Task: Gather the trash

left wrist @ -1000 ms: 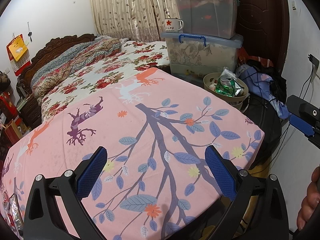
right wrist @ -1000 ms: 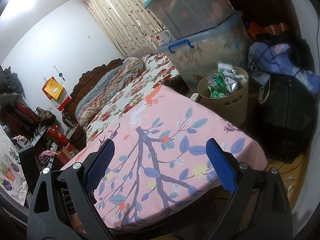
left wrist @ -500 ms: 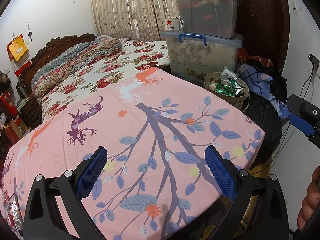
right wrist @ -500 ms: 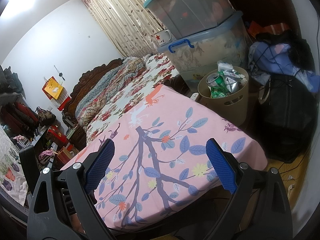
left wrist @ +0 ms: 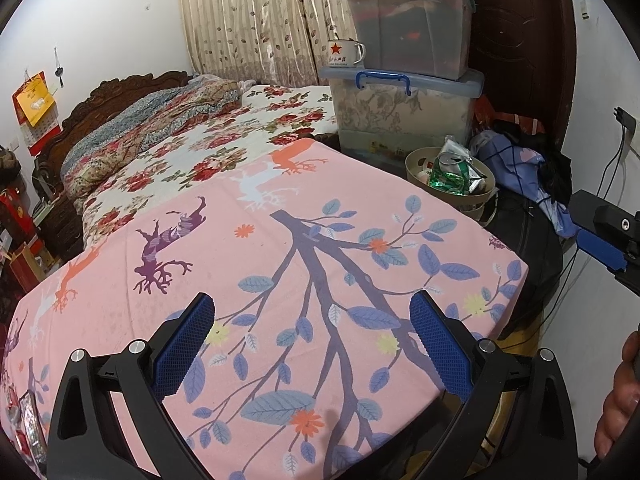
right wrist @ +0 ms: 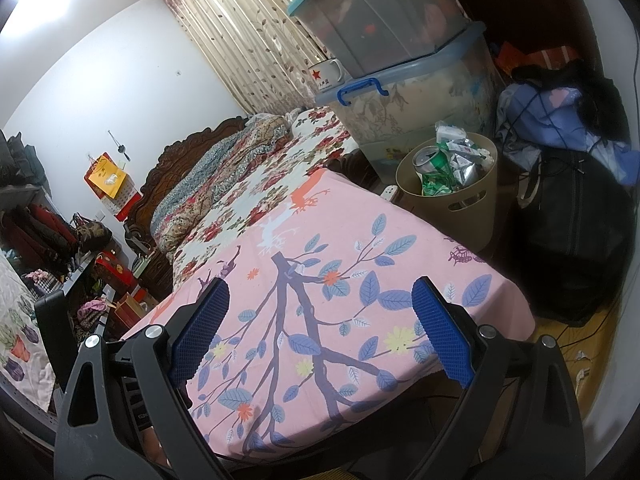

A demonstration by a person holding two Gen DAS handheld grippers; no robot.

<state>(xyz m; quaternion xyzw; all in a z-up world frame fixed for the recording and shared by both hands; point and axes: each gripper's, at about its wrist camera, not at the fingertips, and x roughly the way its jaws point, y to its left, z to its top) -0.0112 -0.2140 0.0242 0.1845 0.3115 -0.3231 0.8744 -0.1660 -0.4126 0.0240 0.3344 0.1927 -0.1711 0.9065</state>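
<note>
A tan trash bin [left wrist: 476, 200] stands on the floor past the far right corner of the pink leaf-print table; it also shows in the right wrist view [right wrist: 460, 204]. It holds a can [right wrist: 425, 158], green wrappers [left wrist: 448, 180] and silver packets. My left gripper [left wrist: 312, 320] is open and empty above the near part of the table. My right gripper [right wrist: 320, 304] is open and empty, also above the table's near edge. One right-gripper finger [left wrist: 600, 246] shows at the right edge of the left wrist view. I see no loose trash on the cloth.
The pink tablecloth [left wrist: 280, 264] butts against a bed with floral covers [left wrist: 192, 148]. Two stacked plastic storage boxes [left wrist: 404, 92] with a star mug [left wrist: 344, 53] stand behind the bin. A black bag [right wrist: 576, 236] and clothes lie right of it. Cluttered shelves [right wrist: 60, 248] are on the left.
</note>
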